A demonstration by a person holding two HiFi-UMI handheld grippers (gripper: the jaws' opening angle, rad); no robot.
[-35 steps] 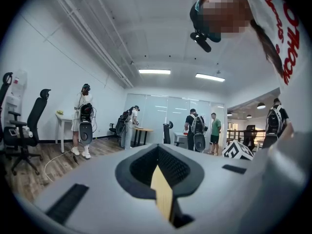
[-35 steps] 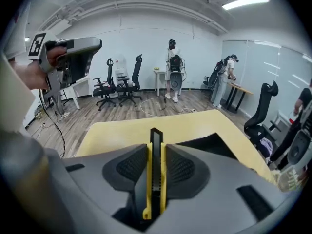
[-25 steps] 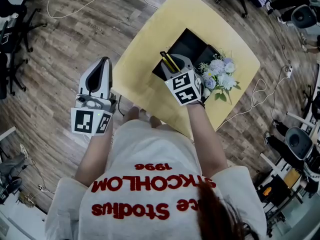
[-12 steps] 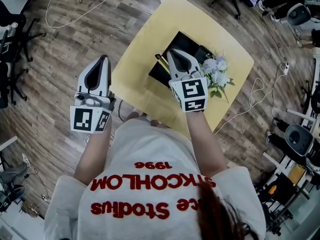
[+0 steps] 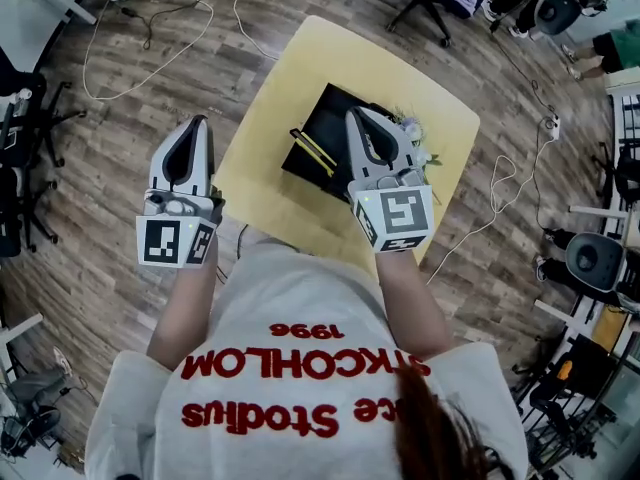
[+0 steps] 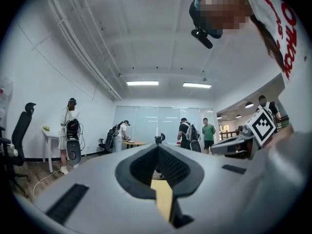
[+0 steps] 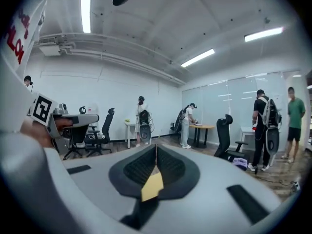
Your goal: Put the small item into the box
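Noting the slim yellow-and-black stick [image 5: 313,153] lying along the near-left edge of the black box [image 5: 330,118] on the yellow counter [image 5: 300,58].
We see the right gripper [image 5: 357,115] raised over the box with its jaws pressed together and nothing between them. The left gripper [image 5: 194,120] is likewise closed and empty, held well off the counter's left side above the wooden floor [image 5: 120,118]. We cannot tell whether the stick sits fully inside the box or rests across its rim. We judge it light, stiff and probably smooth, so likely to roll or twist if pinched near an end. The best hold would be across its narrow width at mid-length, with gentle pressure. Pale flowers [image 5: 410,128] sit at the box's right, partly behind the right gripper; they look soft and are best kept clear.
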